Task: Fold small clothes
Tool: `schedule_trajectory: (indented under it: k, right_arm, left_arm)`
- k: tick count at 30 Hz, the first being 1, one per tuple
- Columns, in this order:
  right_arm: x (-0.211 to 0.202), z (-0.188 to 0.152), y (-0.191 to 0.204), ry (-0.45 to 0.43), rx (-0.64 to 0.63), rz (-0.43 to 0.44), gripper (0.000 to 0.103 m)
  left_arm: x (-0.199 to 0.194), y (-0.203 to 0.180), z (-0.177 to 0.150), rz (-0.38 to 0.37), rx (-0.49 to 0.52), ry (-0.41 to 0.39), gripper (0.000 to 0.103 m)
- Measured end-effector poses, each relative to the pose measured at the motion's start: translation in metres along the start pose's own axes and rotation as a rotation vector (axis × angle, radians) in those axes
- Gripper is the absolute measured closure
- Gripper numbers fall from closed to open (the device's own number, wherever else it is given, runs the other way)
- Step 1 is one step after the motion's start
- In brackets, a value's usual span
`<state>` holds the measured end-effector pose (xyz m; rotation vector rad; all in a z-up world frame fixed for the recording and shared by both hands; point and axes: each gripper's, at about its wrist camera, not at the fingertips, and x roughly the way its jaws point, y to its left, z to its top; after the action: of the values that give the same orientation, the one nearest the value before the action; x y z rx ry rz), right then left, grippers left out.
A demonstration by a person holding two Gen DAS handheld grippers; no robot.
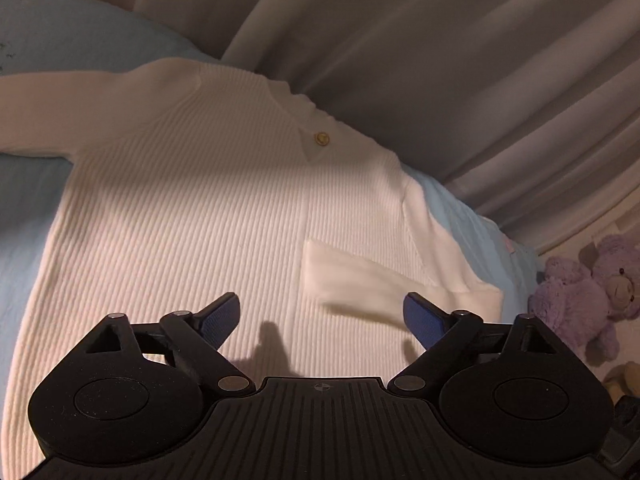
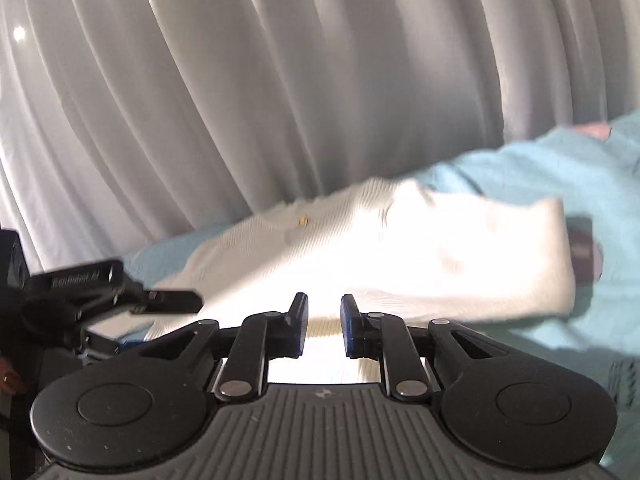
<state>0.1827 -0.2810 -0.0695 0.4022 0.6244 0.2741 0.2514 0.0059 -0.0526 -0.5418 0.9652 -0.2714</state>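
A small white ribbed sweater [image 1: 180,220] with a gold button [image 1: 321,138] lies flat on a light blue bed sheet [image 1: 24,220]. One sleeve [image 1: 360,280] is folded across its body; the other stretches out to the upper left. My left gripper [image 1: 320,312] hangs over the lower body of the sweater, jaws wide apart, nothing between them. In the right wrist view the sweater [image 2: 400,248] is blurred. My right gripper [image 2: 324,312] sits near its front edge with a narrow gap between the blue pads and no cloth in it. A finger [image 2: 172,302] of the left gripper shows at the left.
Pale curtains [image 1: 440,60] hang close behind the bed. A purple teddy bear [image 1: 580,292] sits at the right beyond the sheet's edge. A small dark object [image 2: 582,252] lies by the sweater's right end. Part of a hand [image 2: 8,376] shows at the far left.
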Motion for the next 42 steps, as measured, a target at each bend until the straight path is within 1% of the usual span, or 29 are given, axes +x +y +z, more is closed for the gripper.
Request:
schedule_trajectory:
  k: [1,3,5,6,7,8,9,10,11,12,14,15,16,18,19,21,24,26,27,29,30,31,32,33,35,36,37,39,42]
  right_arm:
    - [0.001,-0.006,-0.002,0.024,0.032,-0.003,0.087]
    - [0.000,-0.015,-0.006,0.050,0.077,-0.023,0.087]
    - [-0.003,-0.016,-0.014,0.072,0.103,-0.046,0.087]
    - [-0.004,-0.019,-0.015,0.076,0.118,-0.059,0.087]
    - [-0.005,-0.020,-0.017,0.077,0.129,-0.065,0.087]
    - [-0.007,-0.023,-0.019,0.078,0.144,-0.072,0.087]
    - [-0.009,-0.025,-0.023,0.077,0.159,-0.075,0.087]
    - [-0.007,-0.025,-0.028,0.077,0.172,-0.075,0.087]
    - [-0.006,-0.025,-0.030,0.080,0.182,-0.076,0.087]
    - [-0.005,-0.026,-0.031,0.083,0.188,-0.078,0.087]
    - [-0.001,-0.027,-0.032,0.093,0.190,-0.077,0.087]
    - [0.000,-0.027,-0.033,0.097,0.190,-0.077,0.087]
    - [-0.001,-0.028,-0.033,0.098,0.190,-0.076,0.087]
    - [-0.001,-0.029,-0.035,0.100,0.194,-0.078,0.087]
    - [-0.001,-0.029,-0.035,0.100,0.196,-0.081,0.087]
    - [0.000,-0.026,-0.036,0.096,0.192,-0.091,0.087]
    - [-0.004,-0.018,-0.036,0.072,0.158,-0.146,0.085]
    - [-0.007,-0.011,-0.040,0.054,0.146,-0.184,0.082]
    - [-0.008,-0.006,-0.043,0.049,0.148,-0.194,0.078]
    - [-0.008,0.002,-0.049,0.038,0.151,-0.214,0.074]
    - [-0.007,0.006,-0.051,0.034,0.147,-0.221,0.068]
    - [-0.006,0.010,-0.052,0.029,0.147,-0.228,0.064]
    - [-0.003,0.014,-0.054,0.023,0.152,-0.230,0.063]
    - [0.001,0.018,-0.055,0.024,0.158,-0.226,0.063]
    - [0.012,0.027,-0.057,0.037,0.171,-0.220,0.063]
    - [0.020,0.033,-0.057,0.046,0.171,-0.221,0.063]
    - [0.029,0.039,-0.056,0.052,0.162,-0.222,0.063]
    - [0.045,0.048,-0.054,0.058,0.145,-0.227,0.063]
    - [0.071,0.060,-0.053,0.088,0.122,-0.247,0.064]
  left_arm:
    - [0.006,0.004,0.002,-0.005,-0.011,0.025,0.018]
    - [0.018,0.011,0.004,-0.003,-0.022,0.059,0.019]
    - [0.030,0.018,0.006,-0.015,-0.044,0.098,0.026]
    - [0.033,0.019,0.008,-0.024,-0.060,0.104,0.034]
    - [0.036,0.018,0.011,-0.039,-0.070,0.105,0.037]
    - [0.040,0.016,0.014,-0.050,-0.071,0.106,0.039]
    - [0.044,0.013,0.018,-0.058,-0.066,0.108,0.045]
    - [0.051,0.010,0.022,-0.061,-0.055,0.122,0.049]
    - [0.057,0.008,0.023,-0.059,-0.047,0.140,0.051]
    - [0.063,0.006,0.023,-0.054,-0.042,0.155,0.056]
    - [0.068,0.001,0.025,-0.049,-0.018,0.140,0.062]
    - [0.069,0.000,0.025,-0.044,-0.017,0.147,0.066]
    - [0.071,-0.001,0.026,-0.045,-0.025,0.150,0.077]
    - [0.078,-0.002,0.027,-0.060,-0.035,0.177,0.092]
    - [0.079,-0.004,0.028,-0.066,-0.028,0.180,0.094]
    - [0.075,-0.011,0.033,-0.053,0.008,0.150,0.095]
    - [0.051,-0.019,0.055,-0.072,0.051,0.054,0.096]
    - [0.032,-0.018,0.073,-0.026,0.095,-0.026,0.096]
    - [0.026,-0.017,0.079,0.016,0.129,-0.059,0.096]
    - [0.019,-0.013,0.089,0.209,0.240,-0.152,0.096]
    - [0.021,-0.008,0.091,0.320,0.296,-0.184,0.095]
    - [0.024,-0.001,0.093,0.385,0.319,-0.192,0.095]
    - [0.028,0.010,0.095,0.398,0.305,-0.178,0.095]
    - [0.032,0.022,0.097,0.380,0.266,-0.155,0.095]
    - [0.039,0.046,0.100,0.310,0.170,-0.114,0.093]
    - [0.043,0.054,0.100,0.288,0.140,-0.104,0.092]
    - [0.045,0.058,0.100,0.276,0.126,-0.105,0.089]
    - [0.047,0.065,0.101,0.245,0.109,-0.116,0.089]
    - [0.046,0.063,0.102,0.213,0.106,-0.130,0.094]
